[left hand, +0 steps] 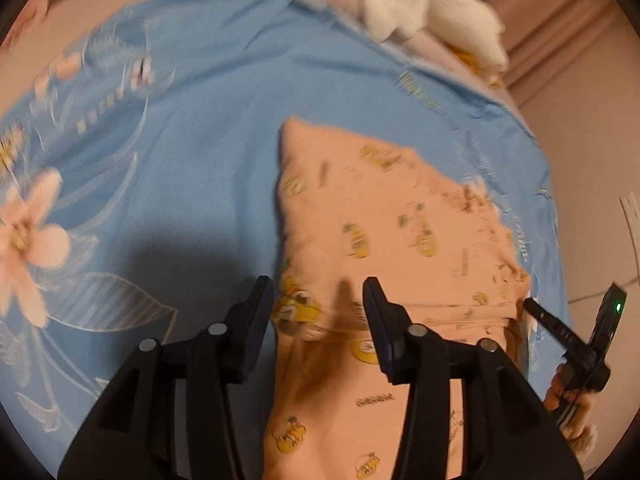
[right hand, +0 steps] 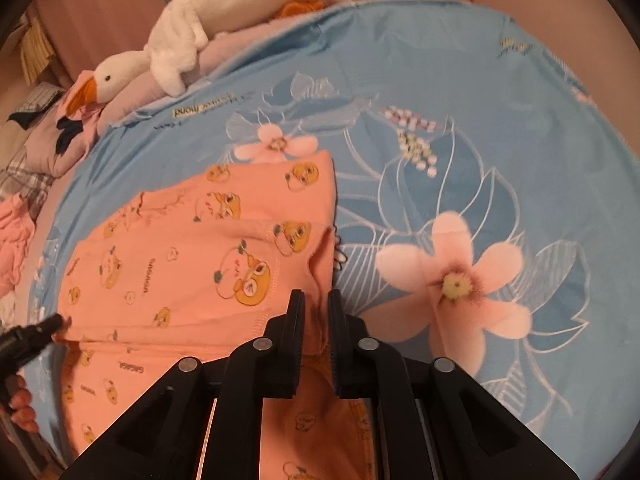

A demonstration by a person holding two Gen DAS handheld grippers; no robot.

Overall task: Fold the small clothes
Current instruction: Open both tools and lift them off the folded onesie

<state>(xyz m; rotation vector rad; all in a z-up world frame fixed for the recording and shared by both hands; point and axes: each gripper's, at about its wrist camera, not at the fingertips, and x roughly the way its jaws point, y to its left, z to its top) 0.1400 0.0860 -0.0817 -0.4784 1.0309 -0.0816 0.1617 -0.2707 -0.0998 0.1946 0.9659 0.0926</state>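
Left wrist view: left tool (left hand: pixel 318 304) hangs over the near part of a pink garment (left hand: pixel 384 240) printed with yellow bears; its jaws stand moderately apart, and the pads press on nothing. The garment lies folded on a blue flowered sheet (left hand: pixel 208 140) spread over the bed. The frame is motion-blurred. The tip of the right tool (left hand: pixel 536 308) shows at the garment's right edge, a green light beside it. A white plush (left hand: pixel 424 4) lies past the sheet's far edge. Right wrist view: right tool (right hand: pixel 316 312) has its jaws narrow, a slim gap between the pads, with a fold of the garment's (right hand: pixel 192 256) right edge in that gap; whether the pads pinch it I cannot tell. The left tool's tip (right hand: pixel 44 328) touches the garment's left edge; fingers (right hand: pixel 22 404) show below it. The plush, a goose (right hand: pixel 168 52), lies beyond the sheet (right hand: pixel 500 140).
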